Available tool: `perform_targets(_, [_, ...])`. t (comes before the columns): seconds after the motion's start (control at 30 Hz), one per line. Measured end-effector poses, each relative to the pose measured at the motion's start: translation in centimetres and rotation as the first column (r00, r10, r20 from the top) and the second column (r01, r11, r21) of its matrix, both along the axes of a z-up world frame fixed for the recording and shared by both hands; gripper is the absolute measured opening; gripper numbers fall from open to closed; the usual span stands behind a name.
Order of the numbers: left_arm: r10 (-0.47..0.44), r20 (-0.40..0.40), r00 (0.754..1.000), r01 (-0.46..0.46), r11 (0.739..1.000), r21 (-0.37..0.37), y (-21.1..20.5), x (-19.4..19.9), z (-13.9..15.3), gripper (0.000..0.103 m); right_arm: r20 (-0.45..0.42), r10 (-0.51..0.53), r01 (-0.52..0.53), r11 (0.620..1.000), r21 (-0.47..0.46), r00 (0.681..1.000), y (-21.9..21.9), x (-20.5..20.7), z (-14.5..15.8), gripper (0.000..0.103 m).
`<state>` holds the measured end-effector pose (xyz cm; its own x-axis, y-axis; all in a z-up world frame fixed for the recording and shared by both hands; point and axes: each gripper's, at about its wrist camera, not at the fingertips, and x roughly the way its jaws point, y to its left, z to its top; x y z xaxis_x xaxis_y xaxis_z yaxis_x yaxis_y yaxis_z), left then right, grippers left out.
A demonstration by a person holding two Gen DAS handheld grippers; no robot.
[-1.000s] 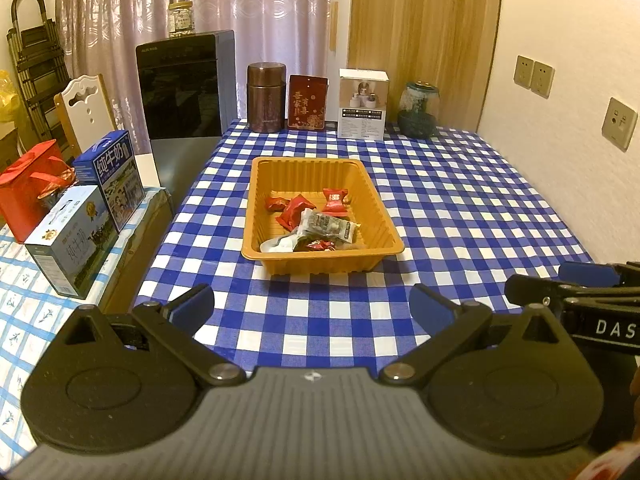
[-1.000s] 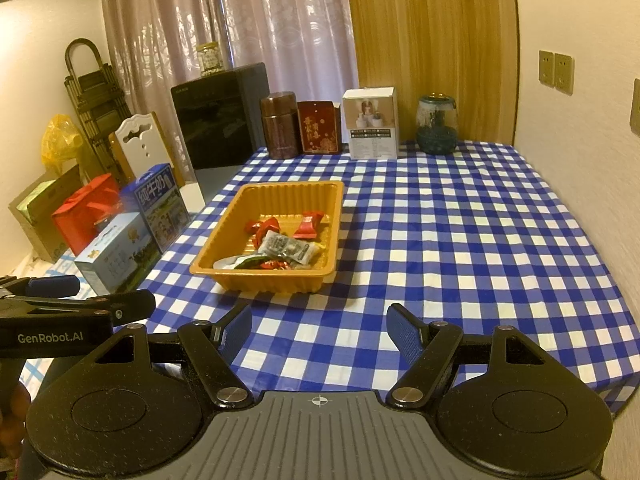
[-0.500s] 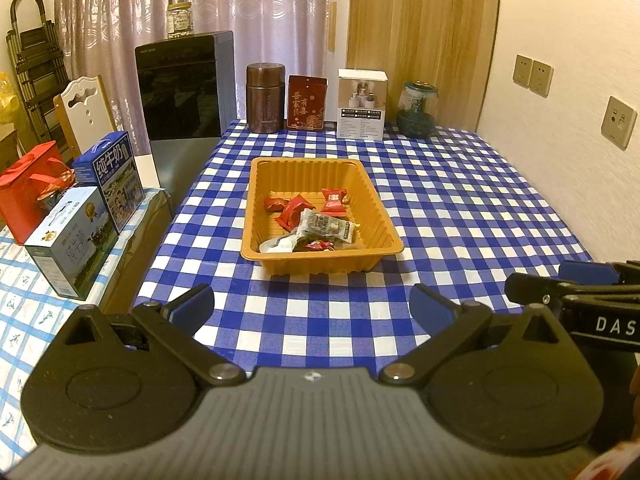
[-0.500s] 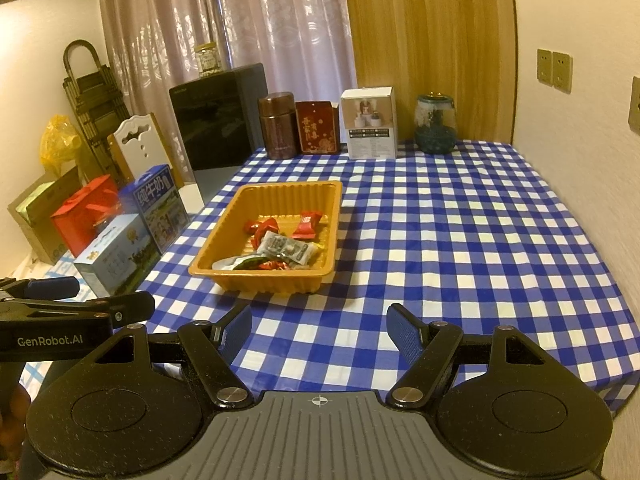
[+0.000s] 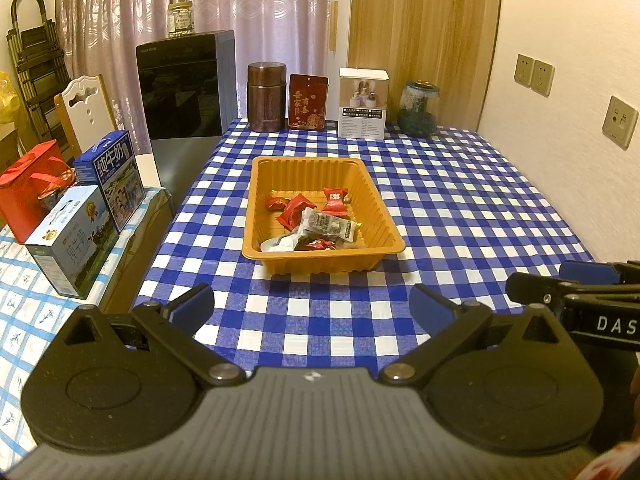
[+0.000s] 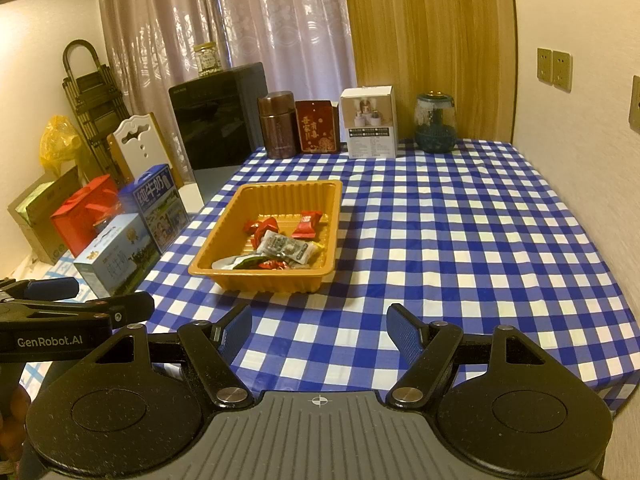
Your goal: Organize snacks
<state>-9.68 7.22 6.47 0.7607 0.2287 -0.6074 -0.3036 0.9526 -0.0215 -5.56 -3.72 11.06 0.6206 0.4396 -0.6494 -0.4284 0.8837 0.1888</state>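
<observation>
Blue-and-white checked cloth covers the table [image 5: 460, 208], and nearest the cameras both tools hover over its front edge. Compared with a second ago nothing has shifted: both hands sit where they were and the snacks lie in the same heap, so I judge the sorting is either not begun or paused between moves. The left gripper [image 5: 312, 304] stands with its blue pads spread wide and only bare cloth between them; the right gripper [image 6: 320, 330] is likewise parted about midway, holding nothing. Just beyond them, well apart from either tool, sits the orange tray [image 5: 256, 184] in the middle of the table. Its contents crowd the near half: a clear packet with dark filling [image 5: 330, 224] lies on top, red wrapped candies [image 5: 334, 196] sit behind it, and a white wrapper [image 5: 280, 243] and a small red-and-green piece rest against the front wall; the far half is bare. No snack lies loose on the cloth, which suggests most of the gathering is done. Along the far edge stand a brown canister [image 5: 266, 96], a red tin [image 5: 308, 102], a white box [image 5: 363, 102] and a glass jar [image 5: 418, 110].
</observation>
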Motion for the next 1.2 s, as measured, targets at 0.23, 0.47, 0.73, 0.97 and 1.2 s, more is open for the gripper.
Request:
perform_targets(0.23, [0.002, -0.001, 1.0, -0.002, 1.0, 0.0, 0.0, 0.04, -0.03, 0.103, -0.001, -0.001, 0.001, 1.0, 0.001, 1.0, -0.01, 0.03, -0.06, 0.074])
perform_targets(0.47, [0.001, -0.002, 1.0, -0.001, 1.0, 0.0, 0.05, 0.04, -0.07, 0.103, -0.001, -0.002, 0.002, 1.0, 0.0, 1.0, 0.0, 0.04, -0.08, 0.074])
perform_targets(0.73, [0.002, -0.001, 1.0, -0.002, 1.0, 0.0, 0.01, 0.05, -0.09, 0.103, -0.001, -0.001, 0.001, 1.0, 0.001, 1.0, -0.04, 0.07, -0.08, 0.074])
perform_targets(0.97, [0.0, -0.001, 1.0, 0.0, 1.0, 0.002, 0.06, 0.05, -0.12, 0.103, -0.002, -0.002, 0.002, 1.0, 0.001, 1.0, 0.01, 0.04, -0.15, 0.074])
perform_targets(1.2, [0.004, 0.004, 1.0, -0.004, 1.0, -0.005, 0.25, -0.01, -0.21, 0.103, -0.002, -0.001, 0.001, 1.0, 0.003, 1.0, -0.05, 0.08, -0.15, 0.074])
